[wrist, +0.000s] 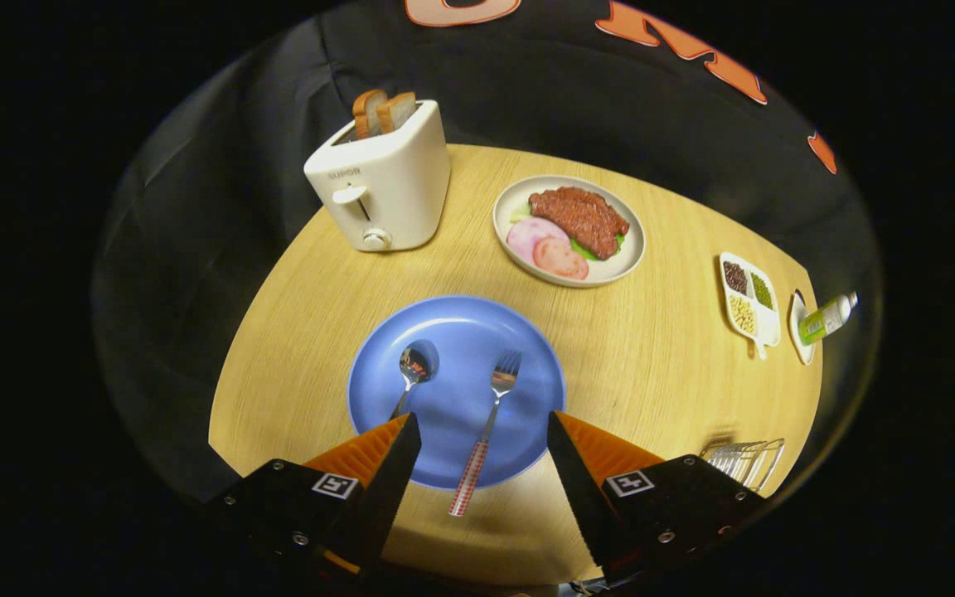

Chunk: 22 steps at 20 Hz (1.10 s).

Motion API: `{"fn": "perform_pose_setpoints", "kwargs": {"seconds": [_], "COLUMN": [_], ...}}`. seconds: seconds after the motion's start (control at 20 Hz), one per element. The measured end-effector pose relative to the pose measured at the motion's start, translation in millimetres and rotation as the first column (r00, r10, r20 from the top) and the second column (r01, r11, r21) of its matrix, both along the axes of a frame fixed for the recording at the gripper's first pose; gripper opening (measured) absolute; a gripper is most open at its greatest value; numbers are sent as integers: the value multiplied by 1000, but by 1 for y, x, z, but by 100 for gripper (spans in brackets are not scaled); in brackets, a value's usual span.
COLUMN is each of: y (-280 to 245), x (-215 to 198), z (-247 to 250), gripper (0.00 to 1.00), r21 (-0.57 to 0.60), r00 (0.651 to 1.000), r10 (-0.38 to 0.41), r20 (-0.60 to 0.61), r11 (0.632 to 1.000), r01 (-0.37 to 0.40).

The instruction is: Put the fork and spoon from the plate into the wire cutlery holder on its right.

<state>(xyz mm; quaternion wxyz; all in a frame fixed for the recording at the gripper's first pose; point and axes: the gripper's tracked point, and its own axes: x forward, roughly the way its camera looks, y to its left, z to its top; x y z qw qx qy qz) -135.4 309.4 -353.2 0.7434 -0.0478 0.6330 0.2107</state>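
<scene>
1. Fingers of the gripper point(484, 423) stand spread wide apart above the near edge of the blue plate point(527, 365), pinching nothing.
2. Between the fingers lies the fork point(487, 424), tines pointing toward 12 o'clock on the plate, its checked handle running back toward 6 o'clock past the plate's rim onto the round wooden table point(652, 365).
3. At about 10 o'clock from the fork rests the spoon point(411, 373), bowl up on the plate, its handle slanting down until the left finger hides it.
4. At roughly 4 o'clock from the plate, beside the right finger, stands the wire cutlery holder point(744, 458), partly seen at the table's edge.
5. Beyond the plate at 1 o'clock sits a pale dish of meat and sliced food point(569, 230).
6. At 11 o'clock stands a white toaster point(382, 182) with two bread slices point(384, 112) poking out of its top.
7. Far off at 3 o'clock lies a divided tray of beans point(748, 297), and just past it a small bottle point(828, 317) rests tilted on a little dish.
</scene>
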Motion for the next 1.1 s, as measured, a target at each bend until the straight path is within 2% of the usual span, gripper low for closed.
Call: {"fn": "perform_pose_setpoints", "kwargs": {"seconds": [0.2, 0.25, 0.4, 0.55, 0.8, 0.85, 1.1], "y": [-5, -5, -3, -4, -6, -6, -3], "x": [-21, -25, -32, -37, -45, -46, -53], "z": [-27, -30, -39, -47, -57, -56, -54], "gripper": [84, 76, 65, 48, 29, 21, 13], "r21": [-59, -70, -94, -131, -184, -184, -161], "r00": [994, 991, 985, 980, 969, 967, 956], "r10": [30, 30, 34, 30, 6, 4, -19], "r20": [-106, -129, -168, -197, -247, -255, -294], "r11": [998, 997, 994, 990, 982, 982, 987], "r01": [-37, -39, -50, -56, -53, -53, -30]}}
